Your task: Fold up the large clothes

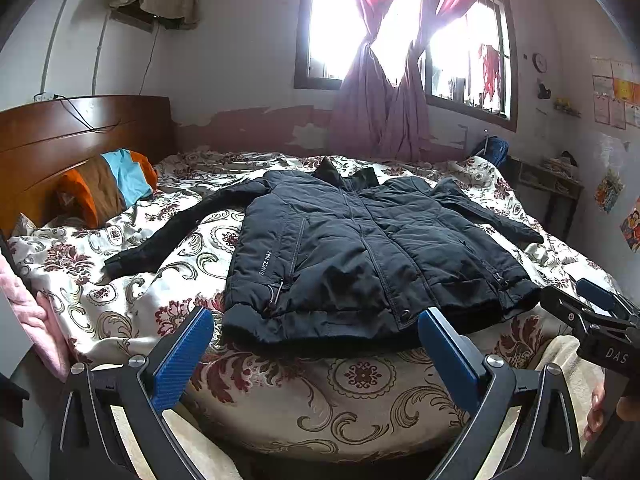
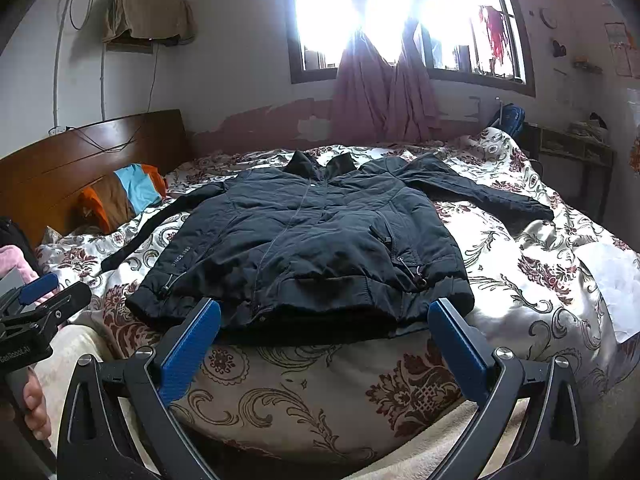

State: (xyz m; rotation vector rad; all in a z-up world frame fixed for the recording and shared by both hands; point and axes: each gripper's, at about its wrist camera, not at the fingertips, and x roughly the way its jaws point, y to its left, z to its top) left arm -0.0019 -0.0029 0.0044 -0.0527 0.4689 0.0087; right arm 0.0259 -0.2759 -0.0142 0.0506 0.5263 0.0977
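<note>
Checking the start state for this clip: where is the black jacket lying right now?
The black jacket lies spread flat, front up, mid-bed on the floral bedspread, collar toward the window, just beyond both open grippers; the striped pillow sits to its left.

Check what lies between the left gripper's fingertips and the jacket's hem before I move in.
Only bare floral bedspread separates the left gripper from the black jacket; its fingertips already reach the hem. The left wrist view shows this.
</note>
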